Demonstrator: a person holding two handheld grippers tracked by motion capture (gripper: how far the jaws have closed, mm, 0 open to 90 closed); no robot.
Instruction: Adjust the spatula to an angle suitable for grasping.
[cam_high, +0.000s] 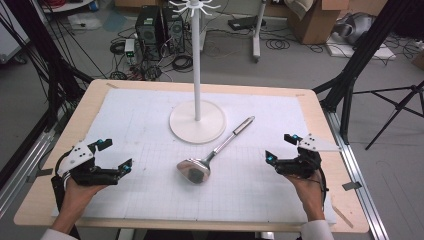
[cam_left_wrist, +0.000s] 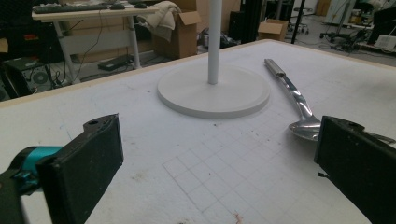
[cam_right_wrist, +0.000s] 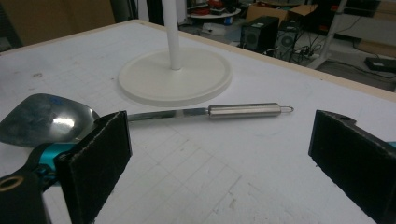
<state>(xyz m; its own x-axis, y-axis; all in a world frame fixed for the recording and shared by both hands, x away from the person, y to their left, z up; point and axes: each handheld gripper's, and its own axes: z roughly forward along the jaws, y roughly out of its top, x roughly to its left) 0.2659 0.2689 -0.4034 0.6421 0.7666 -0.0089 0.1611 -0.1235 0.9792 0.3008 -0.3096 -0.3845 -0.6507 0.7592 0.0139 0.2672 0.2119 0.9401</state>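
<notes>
A steel ladle lies flat mid-table, its bowl toward me and its handle running to the far right. Behind it stands a white rack on a round base, with hooks at the top. My left gripper rests open at the table's left, nothing between its jaws; its own view shows the ladle bowl and the base ahead. My right gripper is open at the right, also empty, with the ladle lying across its view in front of the base.
A white gridded mat covers the wooden table. Black frame posts stand at both far corners. Computers, cables and cardboard boxes sit on the floor beyond the table.
</notes>
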